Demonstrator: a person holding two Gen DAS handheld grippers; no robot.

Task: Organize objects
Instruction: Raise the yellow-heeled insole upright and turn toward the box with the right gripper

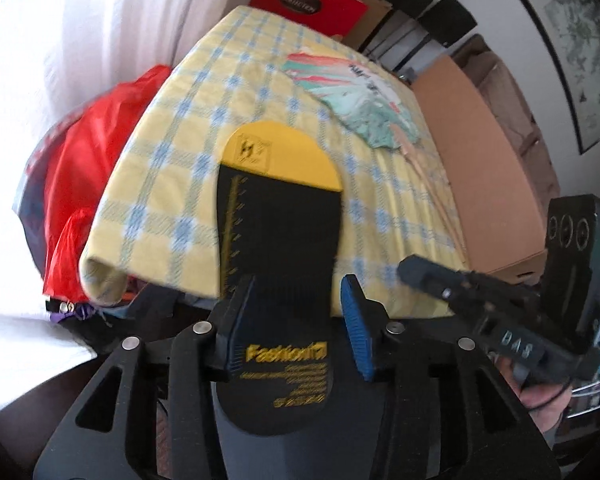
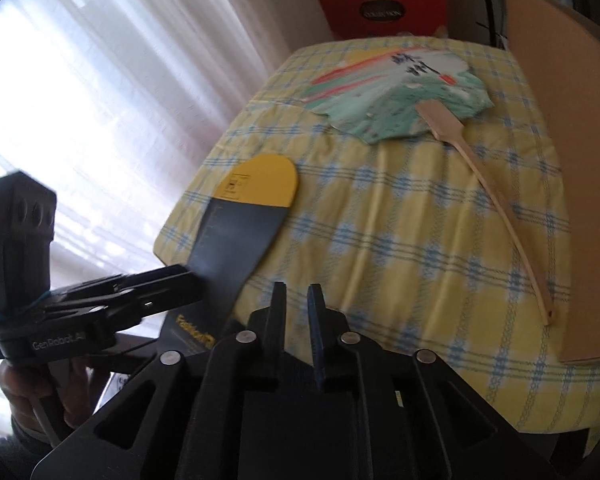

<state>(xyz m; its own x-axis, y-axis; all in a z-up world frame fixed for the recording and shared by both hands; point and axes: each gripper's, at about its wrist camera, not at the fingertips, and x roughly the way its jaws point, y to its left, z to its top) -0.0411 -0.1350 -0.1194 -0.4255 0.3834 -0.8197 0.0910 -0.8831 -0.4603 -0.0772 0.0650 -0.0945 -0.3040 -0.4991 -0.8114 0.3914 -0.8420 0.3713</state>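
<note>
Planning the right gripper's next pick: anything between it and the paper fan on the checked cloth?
Nothing visible. Only bare yellow-and-blue checked cloth lies between the right gripper and the green-and-white paper fan with wooden handle; the black-and-yellow insole sits off to the left.

insole (image 1: 278, 264) small print illegible

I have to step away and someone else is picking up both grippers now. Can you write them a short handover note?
Left gripper: the black-and-yellow insole lies between its fingers, with a gap on the blue-pad side, so treat it as not firmly held.
Right gripper: nearly shut, empty, hovering over the table's near edge.
Things: the insole's yellow end rests on the checked tablecloth, the printed end overhangs the near edge. The paper fan lies flat further back, its wooden handle towards the cardboard sheet.
Done: nothing clearly placed yet.
Left: settle the insole, then sort the fan.
</note>
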